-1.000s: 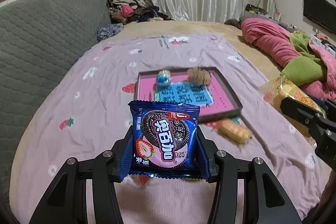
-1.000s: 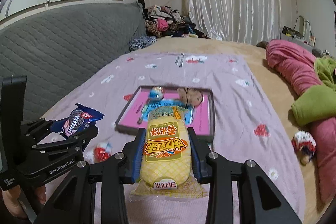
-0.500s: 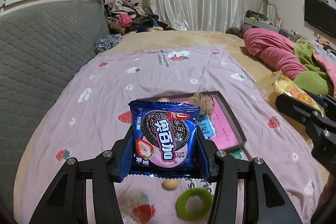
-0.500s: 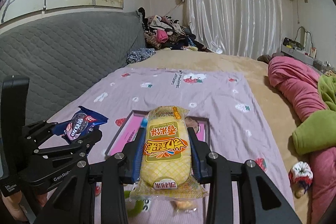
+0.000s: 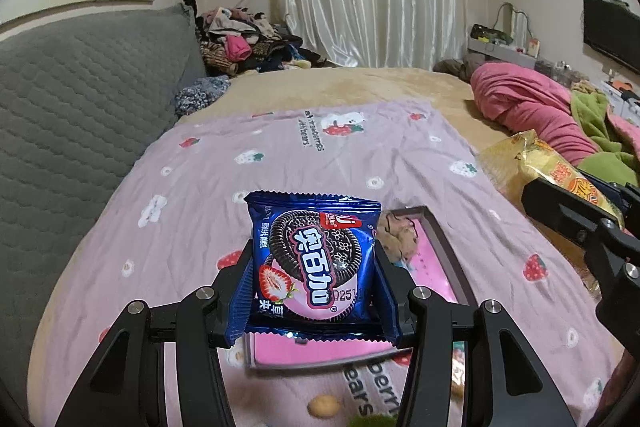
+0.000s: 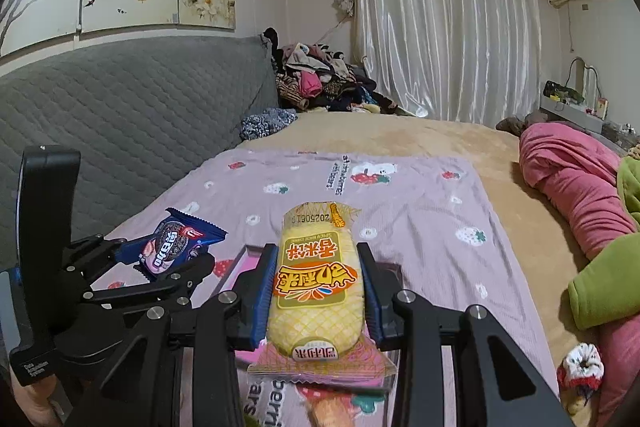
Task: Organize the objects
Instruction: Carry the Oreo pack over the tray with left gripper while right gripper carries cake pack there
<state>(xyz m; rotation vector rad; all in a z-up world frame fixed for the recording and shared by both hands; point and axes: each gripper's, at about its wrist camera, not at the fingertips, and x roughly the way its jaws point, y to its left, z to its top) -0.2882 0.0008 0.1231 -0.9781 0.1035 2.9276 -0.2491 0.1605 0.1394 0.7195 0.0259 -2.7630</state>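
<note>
A bedroom scene seen from two handheld grippers held above a bed.

The left gripper (image 5: 314, 279) has its black fingers (image 5: 236, 279) pinching a blue cookie packet (image 5: 314, 263) by its left and right edges. The packet stands upright, printed face toward the camera, with a dark sandwich cookie and a strawberry on it. From the right wrist view the same packet (image 6: 172, 247) shows at the left, raised above the bed.

The right gripper (image 6: 316, 291) has its fingers (image 6: 262, 291) pinching a long yellow snack packet (image 6: 316, 287) lengthwise between blue pads, its printing upside down to the camera. In the left wrist view that packet (image 5: 532, 163) appears at the right edge.

Below both grippers a dark-framed tray with a pink floor (image 5: 444, 259) lies on a lilac bedsheet (image 5: 340, 155) printed with strawberries. A brown crumbly cookie (image 5: 400, 239) lies in the tray's far part. Near the camera, a small tan lump (image 5: 323, 405) lies on the sheet just outside the tray.

A grey quilted headboard (image 6: 132, 123) runs along the left. A pink blanket (image 6: 576, 171) and a green one (image 6: 604, 287) are heaped at the right. White curtains (image 6: 444, 27) hang at the far wall, with a pile of clothes (image 6: 320, 79) beside them.
</note>
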